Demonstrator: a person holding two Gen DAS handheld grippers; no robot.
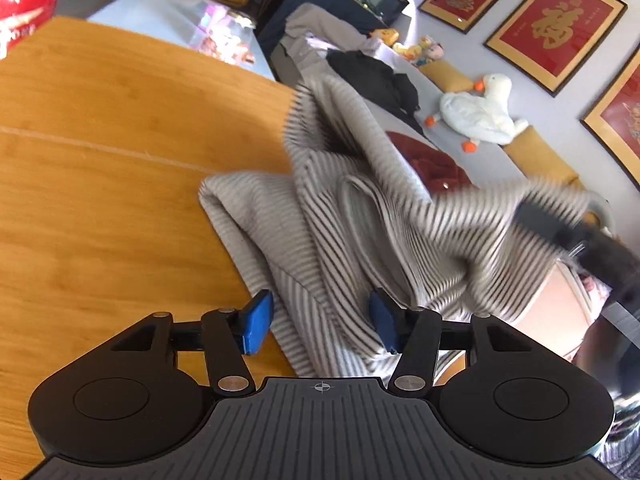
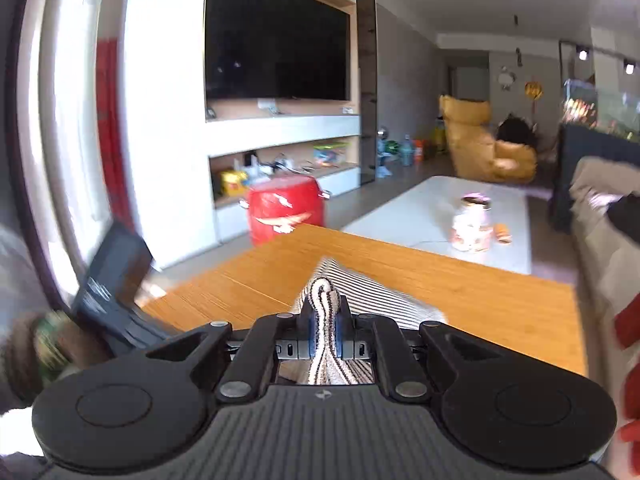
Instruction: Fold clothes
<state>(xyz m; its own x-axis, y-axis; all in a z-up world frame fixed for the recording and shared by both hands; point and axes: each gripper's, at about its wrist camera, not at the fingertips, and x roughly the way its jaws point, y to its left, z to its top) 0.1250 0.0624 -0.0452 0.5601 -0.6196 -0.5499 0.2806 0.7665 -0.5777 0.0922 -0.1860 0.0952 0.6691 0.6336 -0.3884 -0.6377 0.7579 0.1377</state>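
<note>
Right wrist view: right gripper [image 2: 323,330] clenched on striped garment [image 2: 362,300] above the table [image 2: 480,300]; left gripper [image 1: 319,325] spread wide, should close on the hem before lifting.

Both wrist views look close along their claws, sharing the wooden table [image 1: 100,160] and striped garment [image 2: 360,292].

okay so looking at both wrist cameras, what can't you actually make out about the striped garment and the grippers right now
- Left wrist view: the striped garment is motion-blurred on its right, so its type and outline are unclear.
- Left wrist view: the right gripper is a dark smear behind cloth; its jaws are unreadable there.
- Right wrist view: the gripper body hides most of the garment below the right gripper.
- The left gripper stands open; whether it touches cloth is unclear.
</note>
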